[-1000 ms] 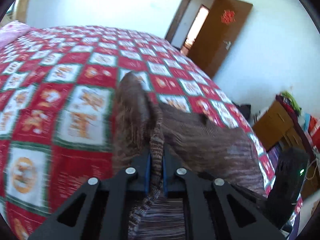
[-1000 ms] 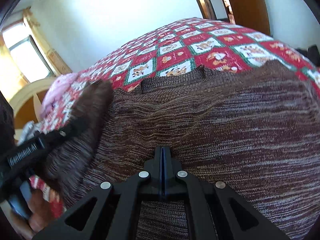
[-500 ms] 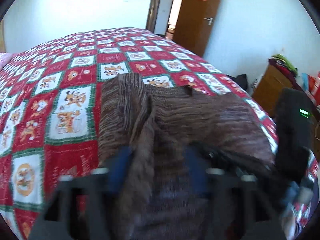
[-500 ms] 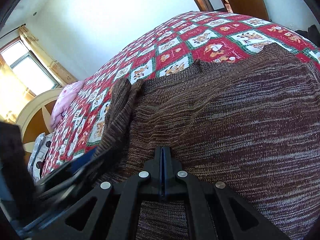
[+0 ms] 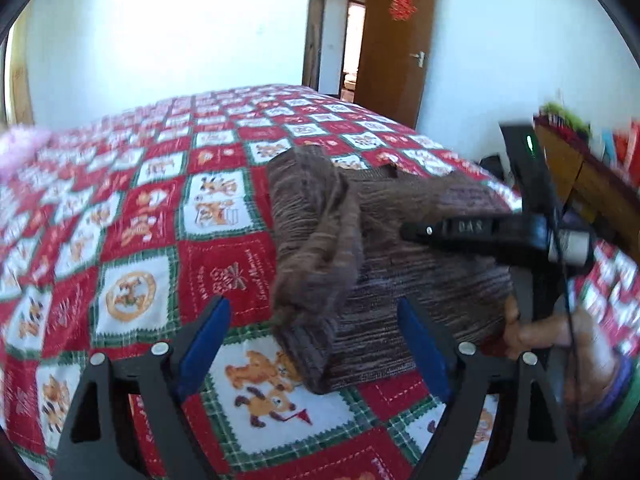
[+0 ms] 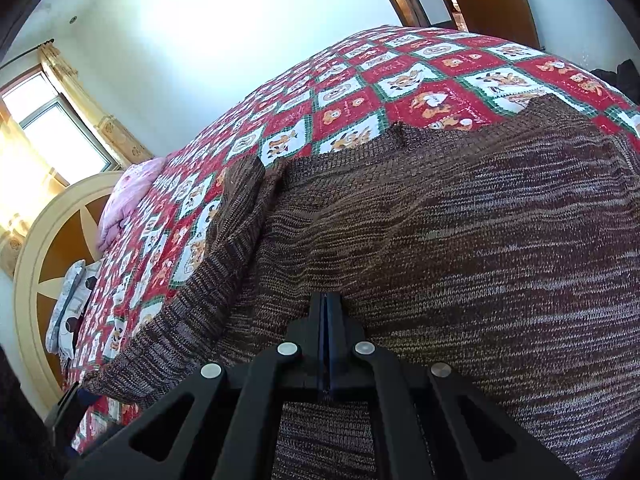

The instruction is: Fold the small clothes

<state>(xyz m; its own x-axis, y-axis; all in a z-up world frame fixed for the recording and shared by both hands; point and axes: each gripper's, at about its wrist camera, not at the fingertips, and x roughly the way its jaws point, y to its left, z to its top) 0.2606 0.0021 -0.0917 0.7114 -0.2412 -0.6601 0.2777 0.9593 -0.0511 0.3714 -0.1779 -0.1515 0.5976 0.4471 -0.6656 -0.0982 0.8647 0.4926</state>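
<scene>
On the left of the left wrist view lies the red, white and green patchwork quilt with cartoon squares [image 5: 132, 240], covering the bed; a pale pink pillow [image 5: 20, 148] sits at its far left edge. The left gripper [image 5: 316, 340] hangs low above the quilt with its blue-padded jaws spread wide and nothing between them. Just ahead of it, toward the middle, lies the brown marled knitted sweater [image 5: 400, 280], flat on the quilt, its left sleeve laid inward as a bunched ridge along the body. Further right, the right gripper [image 5: 416, 234] reaches in over the knit, held by a hand [image 5: 544, 332] at the sweater's near right edge, and a wooden cabinet [image 5: 580, 176] stands beyond the bed.

In the right wrist view, the yellow round headboard [image 6: 36, 260] is at the left, then the folded sleeve, then the broad body of the sweater [image 6: 460, 240]. The right gripper [image 6: 328, 320] has its jaws pressed together; knit lies all round the tips, and it appears to pinch a fold of the sweater, though the contact itself is hard to see.

The sleeve fold on this side looks done. To do the next fold well, the ridge wants smoothing flat first, then the left tool should take the near hem at its corner, level with the right one, so both lift evenly and the edges meet square
</scene>
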